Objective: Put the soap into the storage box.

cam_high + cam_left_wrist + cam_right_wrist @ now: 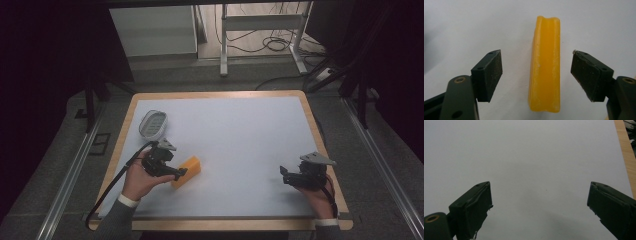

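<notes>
High view, yellow block: lower left of worktop, partly hidden behind left claw.
Left claw: jaws apart, flanking block, not touching.
Right claw: jaws apart, empty.
Writing: none legible.

we find the table bearing a mat that covers nearly all of its top. on the mat's far left corner lies a small oval dish. nearer the person and just right of that dish lies a block, in the left half of the mat. the left gripper sits at the block's left side, the block lying between its jaws. the right gripper rests well apart, near the mat's right edge.
</notes>
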Demonstrator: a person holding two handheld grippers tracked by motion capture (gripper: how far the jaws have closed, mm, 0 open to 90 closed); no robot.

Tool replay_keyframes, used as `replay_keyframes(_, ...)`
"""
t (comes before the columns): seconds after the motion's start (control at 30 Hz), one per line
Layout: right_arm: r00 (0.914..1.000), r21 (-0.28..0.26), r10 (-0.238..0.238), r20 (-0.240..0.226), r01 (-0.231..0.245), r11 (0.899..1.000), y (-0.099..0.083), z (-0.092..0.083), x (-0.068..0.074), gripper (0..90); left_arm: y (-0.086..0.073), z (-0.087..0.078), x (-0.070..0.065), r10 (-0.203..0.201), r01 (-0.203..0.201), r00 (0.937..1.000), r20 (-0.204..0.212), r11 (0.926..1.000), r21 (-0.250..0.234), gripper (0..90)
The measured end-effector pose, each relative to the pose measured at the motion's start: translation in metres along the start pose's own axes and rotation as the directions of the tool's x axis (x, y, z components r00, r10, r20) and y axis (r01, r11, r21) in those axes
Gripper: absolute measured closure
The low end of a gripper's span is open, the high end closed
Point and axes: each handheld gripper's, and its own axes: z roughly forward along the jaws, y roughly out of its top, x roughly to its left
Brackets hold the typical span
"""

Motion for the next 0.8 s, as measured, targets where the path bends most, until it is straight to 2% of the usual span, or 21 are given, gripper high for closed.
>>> replay_keyframes(0.07,1.0000,0.003,0.001,0.001,-0.001,1.000,0.000,0.000,0.000,5.7,0.001,0.005,-0.001,-0.001,0.001,1.0000,-0.003,0.9999,0.014,26.5)
replay_keyframes(0.13,1.0000,0.004,0.001,0.002,-0.001,1.000,0.000,0.000,0.000,5.7,0.002,0.009,-0.002,-0.002,0.003,0.9997,-0.024,0.9996,0.028,26.8)
replay_keyframes(0.33,1.0000,0.008,-0.001,0.005,0.001,1.000,-0.001,0.001,0.000,5.7,0.005,0.022,-0.003,-0.001,0.001,1.0000,-0.009,0.9980,0.064,30.0)
replay_keyframes(0.53,0.9999,0.010,-0.003,0.010,0.003,1.000,-0.001,0.001,-0.001,5.7,0.006,0.033,-0.004,-0.019,0.018,0.9997,0.013,0.9960,0.088,32.3)
replay_keyframes(0.73,0.9999,0.020,-0.003,0.015,0.002,1.000,-0.002,0.003,-0.001,5.7,0.006,0.043,-0.005,-0.010,0.007,0.9997,0.021,0.9910,0.134,34.6)
replay_keyframes(0.8,0.9999,0.022,-0.004,0.016,0.003,1.000,-0.002,0.003,-0.001,5.7,0.006,0.046,-0.005,-0.005,0.002,0.9998,0.021,0.9896,0.144,37.8)
